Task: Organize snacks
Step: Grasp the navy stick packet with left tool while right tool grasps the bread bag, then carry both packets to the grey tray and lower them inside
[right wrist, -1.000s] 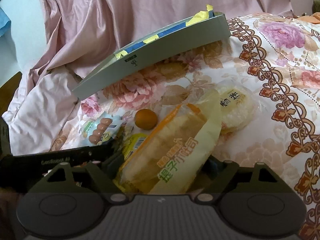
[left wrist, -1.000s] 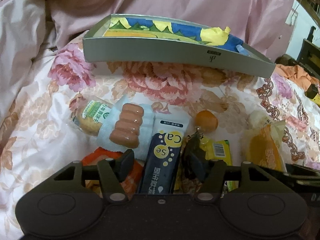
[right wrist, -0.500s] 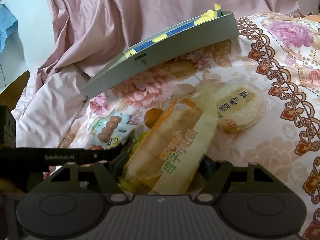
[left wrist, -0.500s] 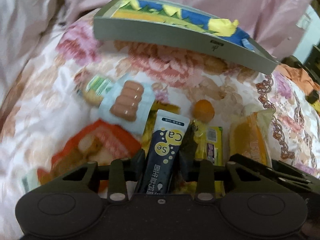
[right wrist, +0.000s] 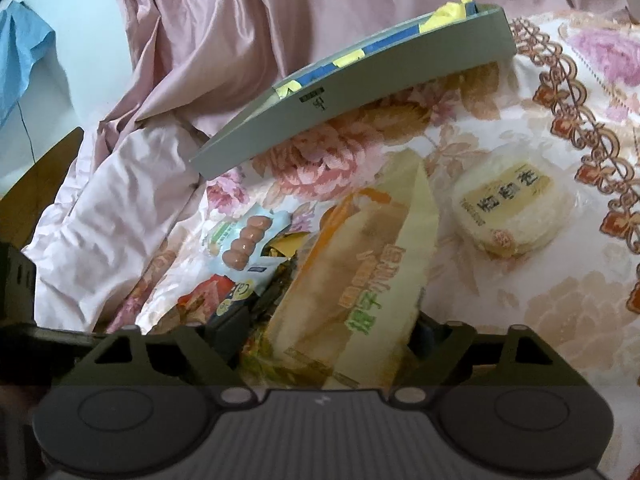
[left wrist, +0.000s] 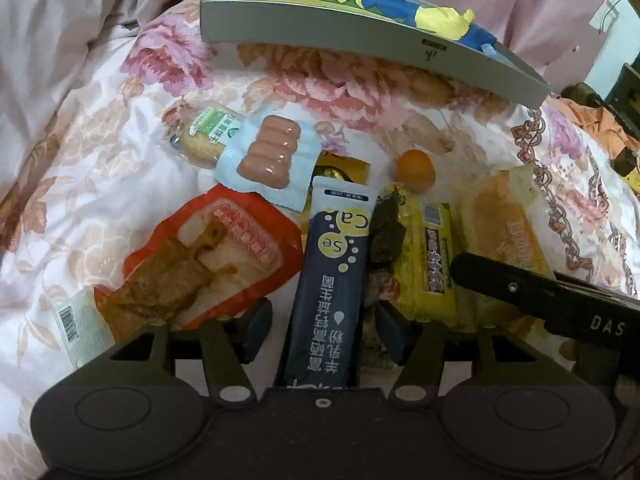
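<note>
A pile of snacks lies on a floral quilt. My left gripper (left wrist: pixel 324 330) stands over a dark blue sachet (left wrist: pixel 332 280). Its jaws are opening, and the sachet lies between the fingers with a gap on each side. My right gripper (right wrist: pixel 328 328) straddles a long bread pack (right wrist: pixel 360 280) in a yellow and orange wrapper. Those jaws are opening too, and the pads stand just off the wrapper. A grey tray (left wrist: pixel 360 36) with a blue and yellow lining sits behind the pile, tilted on the bedding.
Around the sachet lie a sausage pack (left wrist: pixel 268 156), a red-orange pack (left wrist: pixel 208 256), a green-labelled biscuit (left wrist: pixel 200 140), an orange ball (left wrist: pixel 415 166) and a yellow bar (left wrist: pixel 434 256). A round rice cake (right wrist: pixel 512 208) lies to the right. Pink bedding rises behind.
The left jaws closed in on the blue sachet, then spread apart again, and the left view shifted so the red-orange pack shows. The right jaws narrowed on the bread pack, then widened.
</note>
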`<action>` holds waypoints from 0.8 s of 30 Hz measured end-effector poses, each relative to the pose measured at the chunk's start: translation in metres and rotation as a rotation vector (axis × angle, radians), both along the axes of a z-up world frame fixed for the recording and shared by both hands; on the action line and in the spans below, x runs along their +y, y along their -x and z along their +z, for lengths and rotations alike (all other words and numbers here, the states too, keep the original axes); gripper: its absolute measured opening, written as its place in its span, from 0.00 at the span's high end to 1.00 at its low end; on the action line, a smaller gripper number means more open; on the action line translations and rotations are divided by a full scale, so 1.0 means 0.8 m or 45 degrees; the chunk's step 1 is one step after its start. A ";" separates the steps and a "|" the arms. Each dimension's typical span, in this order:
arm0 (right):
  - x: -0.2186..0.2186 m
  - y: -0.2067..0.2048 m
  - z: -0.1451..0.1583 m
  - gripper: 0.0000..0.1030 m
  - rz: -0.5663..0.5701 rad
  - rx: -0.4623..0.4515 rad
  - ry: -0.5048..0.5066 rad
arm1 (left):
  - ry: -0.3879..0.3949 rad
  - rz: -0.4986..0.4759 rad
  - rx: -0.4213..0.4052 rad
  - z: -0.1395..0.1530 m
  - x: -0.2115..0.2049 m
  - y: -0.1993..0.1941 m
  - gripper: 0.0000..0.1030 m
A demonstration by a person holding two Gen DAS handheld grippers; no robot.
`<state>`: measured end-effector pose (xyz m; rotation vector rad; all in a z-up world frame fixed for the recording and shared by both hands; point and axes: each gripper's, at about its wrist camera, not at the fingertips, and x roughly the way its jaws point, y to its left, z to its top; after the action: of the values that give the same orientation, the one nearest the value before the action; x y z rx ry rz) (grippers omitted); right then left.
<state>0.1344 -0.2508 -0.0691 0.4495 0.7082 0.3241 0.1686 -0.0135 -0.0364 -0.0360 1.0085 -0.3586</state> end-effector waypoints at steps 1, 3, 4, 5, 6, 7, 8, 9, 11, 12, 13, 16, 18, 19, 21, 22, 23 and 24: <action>0.000 -0.001 -0.001 0.16 -0.003 0.006 0.003 | -0.005 0.001 -0.002 0.000 -0.001 -0.001 0.45; -0.001 -0.001 -0.002 0.20 -0.010 0.009 0.010 | -0.017 0.005 -0.011 0.000 -0.003 0.000 0.56; 0.000 0.000 -0.002 0.22 -0.019 0.010 0.025 | -0.011 0.003 -0.006 0.001 -0.004 -0.001 0.62; 0.000 0.001 -0.002 0.28 -0.028 0.011 0.040 | -0.011 0.011 -0.004 0.002 -0.005 0.000 0.63; 0.000 0.001 -0.002 0.30 -0.035 0.010 0.046 | -0.016 0.016 -0.004 0.003 -0.006 0.000 0.64; -0.002 0.002 -0.003 0.31 -0.041 0.011 0.036 | -0.020 0.023 -0.003 0.004 -0.006 0.001 0.65; -0.002 0.002 -0.003 0.33 -0.049 0.011 0.030 | -0.020 0.038 -0.002 0.005 -0.007 0.002 0.66; -0.003 0.003 -0.003 0.35 -0.054 0.010 0.029 | -0.020 0.054 0.001 0.006 -0.006 0.003 0.66; -0.002 0.005 -0.002 0.37 -0.057 0.004 0.034 | -0.022 0.092 0.001 0.008 -0.004 0.006 0.68; -0.001 0.006 -0.002 0.38 -0.057 0.000 0.040 | -0.016 0.109 -0.001 0.010 -0.003 0.008 0.68; 0.000 0.007 -0.001 0.38 -0.057 -0.007 0.051 | -0.006 0.123 -0.006 0.012 -0.002 0.010 0.68; 0.003 0.011 0.001 0.39 -0.054 -0.027 0.070 | 0.006 0.152 -0.045 0.021 -0.001 0.019 0.69; 0.006 0.014 0.003 0.40 -0.052 -0.043 0.081 | 0.015 0.163 -0.073 0.026 -0.003 0.025 0.69; 0.007 0.016 0.005 0.40 -0.052 -0.055 0.088 | 0.024 0.167 -0.080 0.028 -0.003 0.027 0.69; 0.008 0.019 0.009 0.40 -0.053 -0.082 0.104 | 0.038 0.178 -0.089 0.031 -0.006 0.030 0.69; 0.009 0.021 0.011 0.40 -0.053 -0.102 0.114 | 0.045 0.185 -0.095 0.033 -0.008 0.032 0.69; 0.009 0.022 0.014 0.40 -0.052 -0.118 0.122 | 0.055 0.193 -0.103 0.034 -0.008 0.035 0.69; 0.010 0.023 0.016 0.40 -0.051 -0.132 0.127 | 0.075 0.201 -0.114 0.037 -0.009 0.037 0.69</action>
<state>0.1159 -0.2431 -0.0561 0.3496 0.6102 0.2713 0.1388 -0.0204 -0.0070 -0.1507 0.8998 -0.2430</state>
